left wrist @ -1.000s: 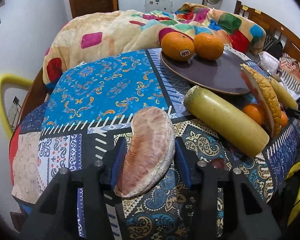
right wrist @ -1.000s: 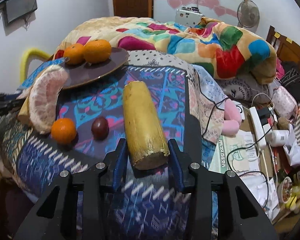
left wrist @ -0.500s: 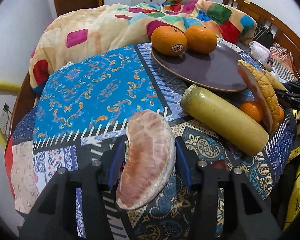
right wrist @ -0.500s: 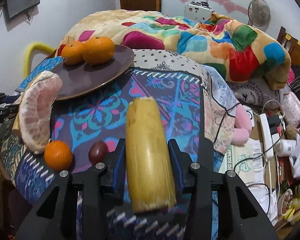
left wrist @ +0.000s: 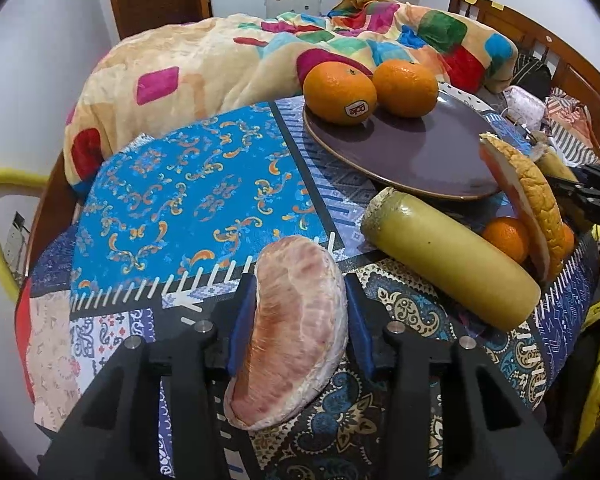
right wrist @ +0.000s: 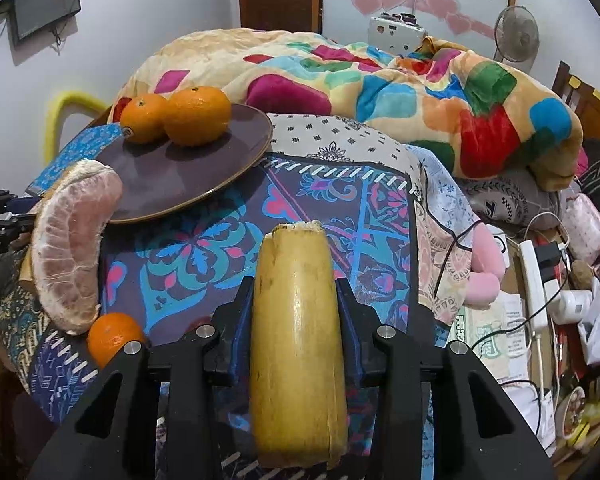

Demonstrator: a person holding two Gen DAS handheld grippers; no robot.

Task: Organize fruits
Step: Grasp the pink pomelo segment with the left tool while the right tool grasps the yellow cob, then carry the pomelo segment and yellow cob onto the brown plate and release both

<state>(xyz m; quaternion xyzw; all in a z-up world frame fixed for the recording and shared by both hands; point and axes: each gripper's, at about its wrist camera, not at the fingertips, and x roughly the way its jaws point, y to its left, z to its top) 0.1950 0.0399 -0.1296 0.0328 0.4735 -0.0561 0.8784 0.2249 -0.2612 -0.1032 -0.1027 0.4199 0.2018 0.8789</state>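
Change, left wrist view: the left gripper [left wrist: 298,322] has just been closing its jaws; the peeled pink pomelo wedge [left wrist: 292,332] sits between them, as a second ago.
Change, right wrist view: the yellow-green cut sugarcane stalk [right wrist: 298,344] now reaches far deeper between the right gripper's [right wrist: 296,330] blue pads than a second ago.
Left view, grip: jaws partly closed, both blue pads pressed on the wedge's flanks; the wedge stands on edge over the patterned patchwork cloth [left wrist: 188,196].
Left view, surroundings: the round dark purple plate [left wrist: 420,152] lies up and right, carrying two large oranges [left wrist: 340,92]; the stalk lies slanted just below its rim.
Right view, grip: jaws narrow, clamped on the stalk's sides; it runs lengthwise along the fingers, cut end pointing away.
Right view, surroundings: a small mandarin [right wrist: 114,338] lies at lower left, under the wedge's tip.
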